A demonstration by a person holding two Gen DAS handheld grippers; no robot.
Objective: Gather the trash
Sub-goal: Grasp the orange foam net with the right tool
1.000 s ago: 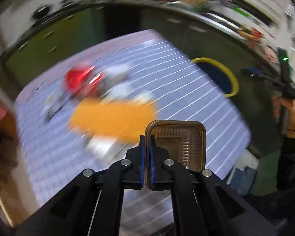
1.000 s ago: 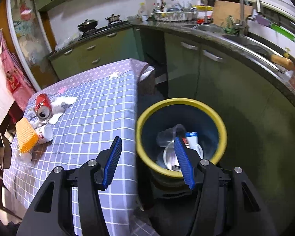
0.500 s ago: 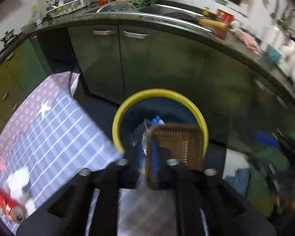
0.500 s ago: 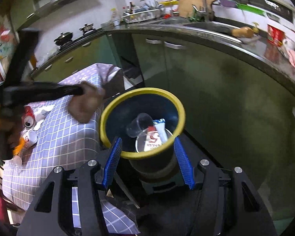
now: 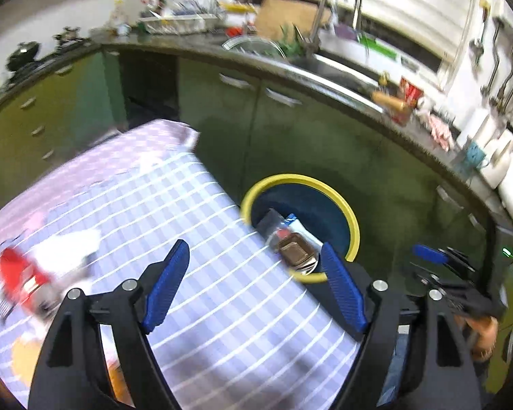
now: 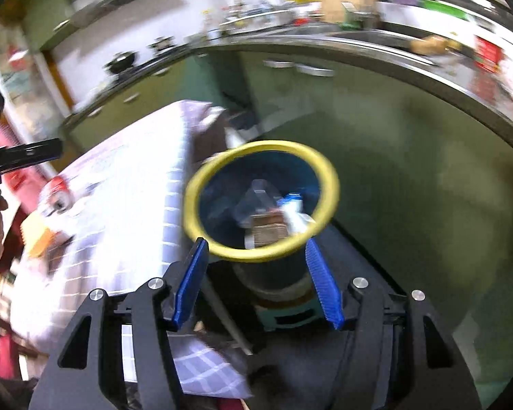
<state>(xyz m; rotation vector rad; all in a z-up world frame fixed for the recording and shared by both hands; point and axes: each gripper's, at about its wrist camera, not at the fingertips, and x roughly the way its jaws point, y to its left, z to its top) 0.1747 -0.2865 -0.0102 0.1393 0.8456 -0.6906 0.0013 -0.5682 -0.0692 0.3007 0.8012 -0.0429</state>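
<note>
- One brown tray (image 5: pixel 296 251) lies inside the bin (image 5: pixel 354 232), on top of a clear cup (image 6: pixel 256 194) and a white wrapper (image 6: pixel 292 213); that piece of trash looks delivered.
- Beside the bin stands the worktop (image 5: pixel 222 273) with its checked cloth, its near corner almost over the yellow rim.
- Far from the bin, at the worktop's other end, the rest waits: a red can (image 5: pixel 20 278), white crumpled paper (image 5: pixel 66 247) and something orange (image 5: pixel 24 355), blurred.
- Left gripper (image 5: pixel 253 290) hangs over the worktop edge next to the bin; its jaws have just been opening, stand wide apart, and nothing sits between them.
- Right gripper (image 6: pixel 256 282) hovers on the near side of the bin, jaws apart and empty, the rim showing between them.
- Risks, as I judge them:
  - Both views are smeared, so a hasty reach back could knock the can, which would roll away from the bin or off the worktop.
  - The cloth overhangs beside the bin; snagging it would drag the remaining trash.
  - The two grippers are near each other at the bin and could collide.
</note>
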